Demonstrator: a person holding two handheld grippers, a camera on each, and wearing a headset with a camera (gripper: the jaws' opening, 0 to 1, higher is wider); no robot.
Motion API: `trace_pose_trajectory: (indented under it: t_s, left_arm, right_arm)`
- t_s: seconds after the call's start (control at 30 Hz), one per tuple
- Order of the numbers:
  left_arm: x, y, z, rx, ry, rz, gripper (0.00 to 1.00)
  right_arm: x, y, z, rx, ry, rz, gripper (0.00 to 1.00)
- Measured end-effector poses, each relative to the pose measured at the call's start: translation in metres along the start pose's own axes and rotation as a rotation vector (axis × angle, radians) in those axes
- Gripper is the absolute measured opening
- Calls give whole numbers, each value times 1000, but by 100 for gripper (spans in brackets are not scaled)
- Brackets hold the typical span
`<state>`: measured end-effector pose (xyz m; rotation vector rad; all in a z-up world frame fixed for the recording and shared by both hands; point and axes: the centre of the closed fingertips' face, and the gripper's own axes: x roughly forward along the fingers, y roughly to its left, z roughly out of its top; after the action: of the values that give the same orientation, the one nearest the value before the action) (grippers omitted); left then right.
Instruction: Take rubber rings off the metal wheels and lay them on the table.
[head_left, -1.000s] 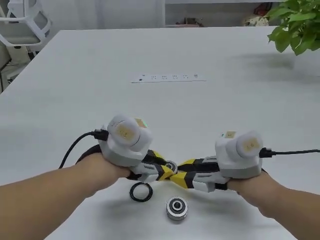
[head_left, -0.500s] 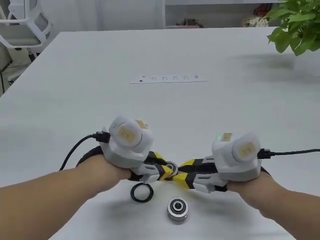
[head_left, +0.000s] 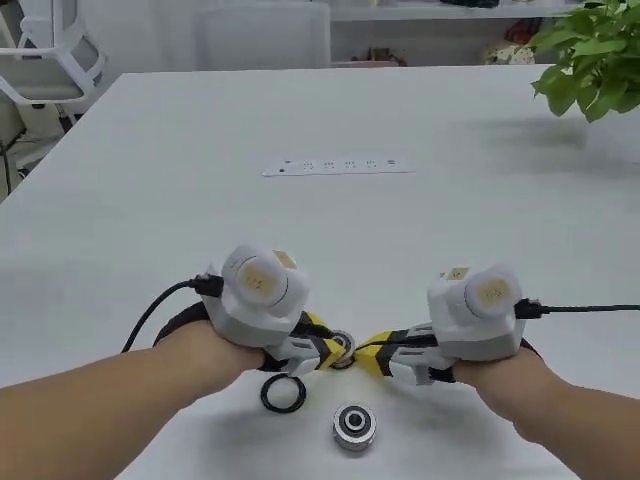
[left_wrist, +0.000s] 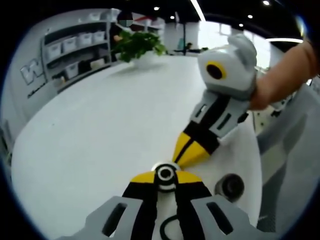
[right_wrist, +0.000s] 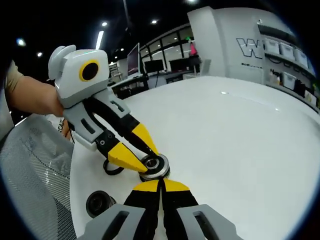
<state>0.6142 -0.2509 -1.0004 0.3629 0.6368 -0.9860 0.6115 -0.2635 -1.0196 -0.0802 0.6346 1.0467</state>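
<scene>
My left gripper (head_left: 336, 351) (left_wrist: 165, 178) is shut on a small metal wheel (head_left: 343, 345) (left_wrist: 165, 172) (right_wrist: 155, 166), held just above the white table (head_left: 330, 240). My right gripper (head_left: 366, 354) (right_wrist: 160, 184) comes in from the opposite side. Its yellow jaws are shut, with their tips against the wheel's rim. Whether they pinch the rubber is hidden. A loose black rubber ring (head_left: 283, 392) (right_wrist: 114, 169) lies flat on the table under the left gripper. A second wheel (head_left: 354, 423) (left_wrist: 231, 186) (right_wrist: 98, 202) stands nearer the front edge.
A white power strip (head_left: 337, 165) lies further back on the table. A green plant (head_left: 590, 60) stands at the far right and a white chair (head_left: 50, 55) at the far left. Black cables trail from both grippers.
The whole picture has shifted with the head. Both grippers stay tip to tip at the held wheel. The loose ring and the second wheel lie where they were.
</scene>
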Motion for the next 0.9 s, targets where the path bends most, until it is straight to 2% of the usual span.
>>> trace_pose_trajectory:
  t_s: [0.13,0.33,0.4,0.6,0.67,0.73,0.77,0.8,0.83,0.9]
  left_arm:
    - [0,0,0,3,0,9,13]
    - [1,-1,0,1,3,12,12]
    - [1,-1,0,0,3,12,12]
    - [1,-2,1,1,5,16,12]
    - [1,-2,1,5,6,20,12]
    - [1,-2,1,8,6,23,12]
    - [2,-2,1,8,4,23,12]
    - [2,-2,1,7,5,25,12]
    - [2,-2,1,8,5,25,12]
    - [2,-2,1,6,4,28,12]
  right_arm:
    - [-1,-2,0,124,-23,-7,0]
    - [-4,-7,2,192,-52,-18,0]
    - [-6,-9,6,227,-77,-21,0]
    - [-7,-9,10,271,-103,-21,0]
    - [-8,-9,13,328,-124,-21,0]
    - [-10,-8,15,327,-135,-14,0]
    - [-9,-2,17,335,-139,5,0]
    - [-9,-5,16,286,-123,-21,0]
    - [-10,-5,16,269,-113,-23,0]
    - [-9,-4,16,283,-113,-16,0]
